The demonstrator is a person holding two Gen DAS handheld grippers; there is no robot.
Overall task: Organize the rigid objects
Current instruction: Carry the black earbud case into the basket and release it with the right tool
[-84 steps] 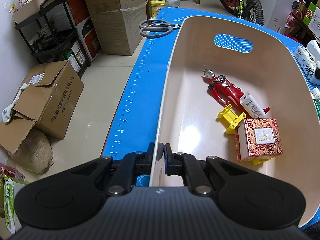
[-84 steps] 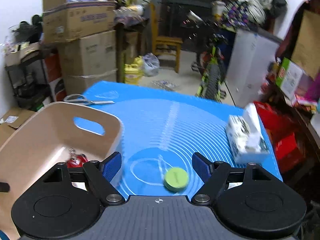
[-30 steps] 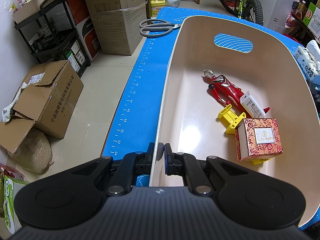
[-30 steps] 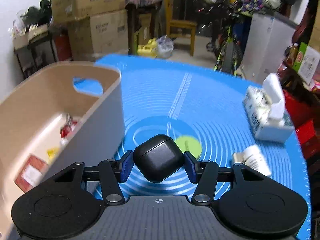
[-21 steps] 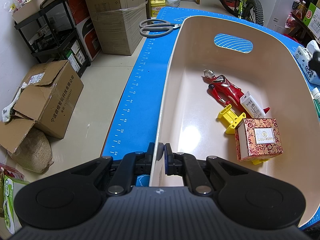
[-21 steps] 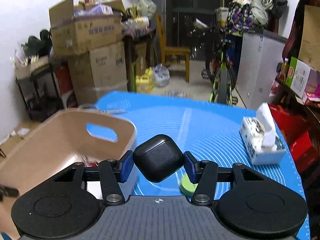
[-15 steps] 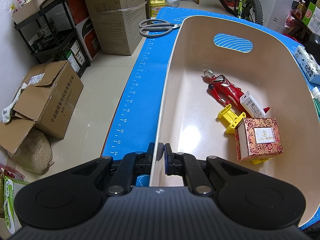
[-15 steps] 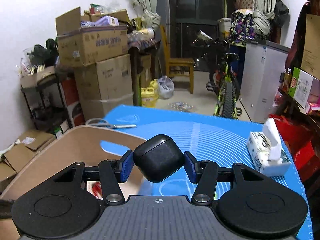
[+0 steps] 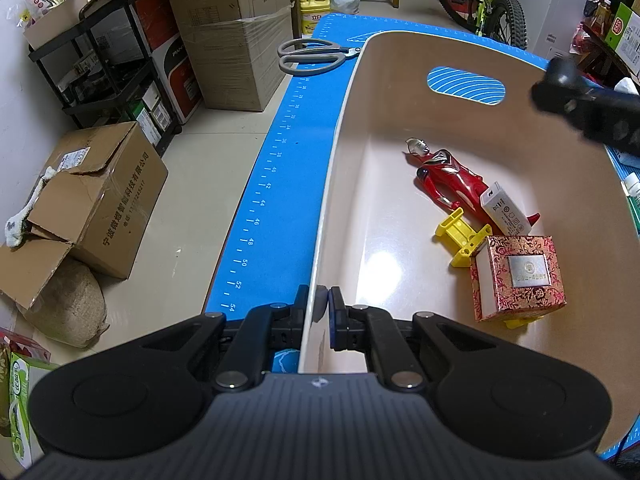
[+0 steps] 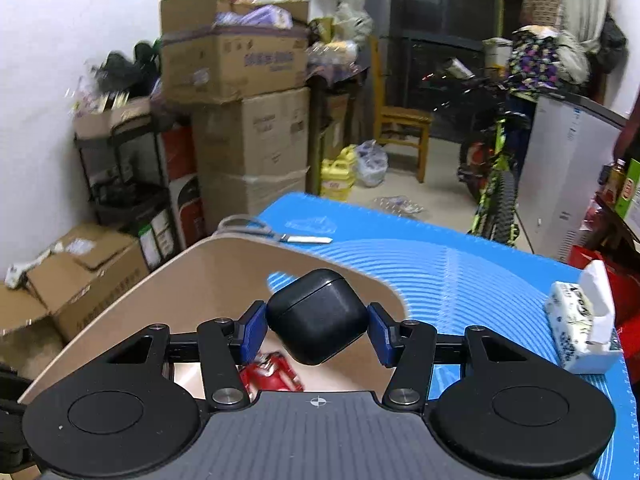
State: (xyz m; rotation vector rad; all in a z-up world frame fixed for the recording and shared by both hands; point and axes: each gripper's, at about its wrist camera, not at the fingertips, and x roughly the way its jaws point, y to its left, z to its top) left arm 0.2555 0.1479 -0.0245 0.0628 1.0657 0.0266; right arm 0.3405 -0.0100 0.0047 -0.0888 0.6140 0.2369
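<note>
A beige bin (image 9: 344, 160) stands on the blue mat (image 9: 276, 152). Inside it lie a red figure (image 9: 448, 180), a white charger (image 9: 504, 210), a yellow plastic piece (image 9: 460, 236) and a red patterned box (image 9: 516, 276). My left gripper (image 9: 320, 312) is shut on the bin's near wall. My right gripper (image 10: 316, 326) is shut on a black earbud case (image 10: 316, 316) and hovers over the bin's rim (image 10: 180, 292), with the red figure (image 10: 272, 374) showing below. In the left wrist view the right gripper (image 9: 580, 108) is a dark blur above the bin's far right side.
Grey scissors (image 9: 312, 56) lie on the mat beyond the bin's far left corner. A tissue pack (image 10: 580, 320) stands on the mat at the right. Cardboard boxes (image 9: 92, 200), a black rack and a bicycle (image 10: 492, 184) stand on the floor around the table.
My right gripper has risen and moved left with the earbud case, from over the mat to over the bin, and has come into the left wrist view. The left gripper has stayed put.
</note>
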